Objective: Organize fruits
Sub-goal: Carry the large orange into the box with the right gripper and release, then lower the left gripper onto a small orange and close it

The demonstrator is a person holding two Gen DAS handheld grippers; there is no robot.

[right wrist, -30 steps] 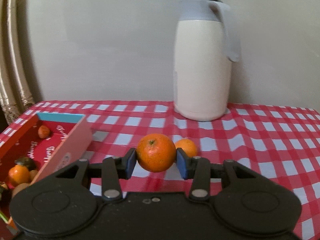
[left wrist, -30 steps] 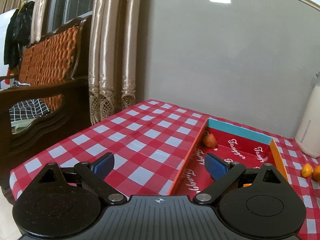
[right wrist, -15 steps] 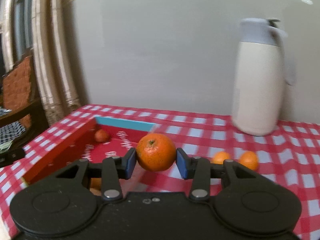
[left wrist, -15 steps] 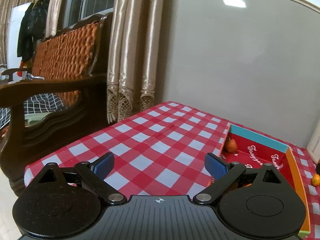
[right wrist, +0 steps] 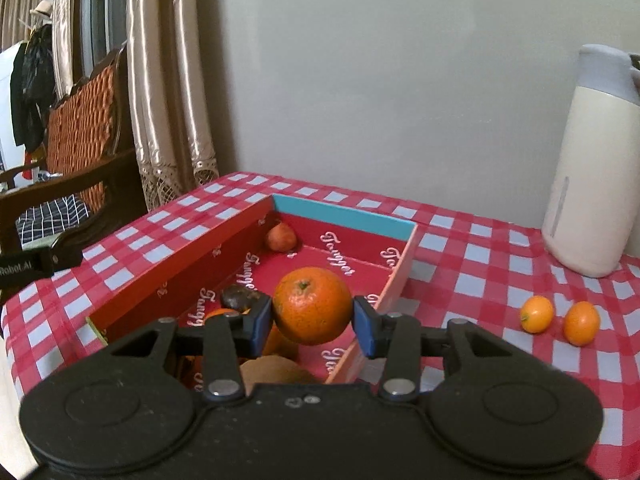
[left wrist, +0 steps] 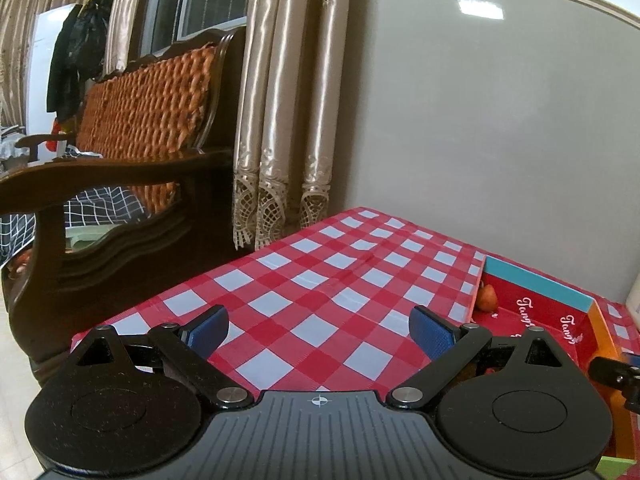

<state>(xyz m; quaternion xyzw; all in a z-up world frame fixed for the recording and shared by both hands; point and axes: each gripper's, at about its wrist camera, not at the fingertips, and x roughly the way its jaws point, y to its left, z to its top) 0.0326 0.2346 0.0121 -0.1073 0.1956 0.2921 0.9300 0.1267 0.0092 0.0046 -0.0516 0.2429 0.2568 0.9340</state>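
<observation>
My right gripper (right wrist: 313, 320) is shut on an orange (right wrist: 313, 305) and holds it above the near end of a red cardboard box (right wrist: 192, 254). The box holds a small reddish fruit (right wrist: 281, 237) at its far corner, a dark fruit (right wrist: 240, 296) and a brown kiwi-like fruit (right wrist: 276, 374) near my fingers. Two small oranges (right wrist: 537, 314) (right wrist: 582, 323) lie on the checked cloth to the right. My left gripper (left wrist: 318, 328) is open and empty over the cloth, left of the box (left wrist: 536, 292).
A cream thermos jug (right wrist: 592, 168) stands at the back right against the wall. A wooden chair (left wrist: 132, 184) and curtains (left wrist: 288, 120) stand beyond the table's left edge. The left gripper's tip (right wrist: 36, 266) shows at the left of the right wrist view.
My right gripper has carried the orange leftward from near the jug to above the box. My left gripper has swung left, so the box sits further right in its view.
</observation>
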